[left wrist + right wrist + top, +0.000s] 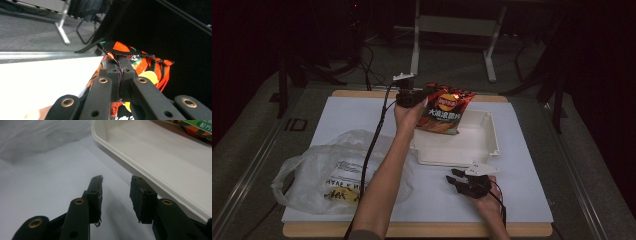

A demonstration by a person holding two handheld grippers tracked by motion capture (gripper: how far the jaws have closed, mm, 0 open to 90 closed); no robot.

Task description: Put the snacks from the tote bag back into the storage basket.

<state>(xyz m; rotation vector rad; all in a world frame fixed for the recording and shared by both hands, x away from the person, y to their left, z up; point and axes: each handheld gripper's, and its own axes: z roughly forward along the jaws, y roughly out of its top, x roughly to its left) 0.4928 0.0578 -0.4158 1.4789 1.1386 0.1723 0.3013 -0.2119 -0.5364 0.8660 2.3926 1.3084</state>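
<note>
Near edge: right gripper [460,178] rested on the white sheet [522,190], jaws parted and empty, likely waiting clear of the work. Near left lay a crumpled, translucent plastic bag [319,167], soft and slack. Farther in sat a shallow white tray [484,150], rigid, with rounded corners. Farthest, left gripper [417,95] was clamped on the crimped top seam of the glossy orange-red chip bag [446,112], holding it over the tray's far left corner, probably to set it inside.
</note>
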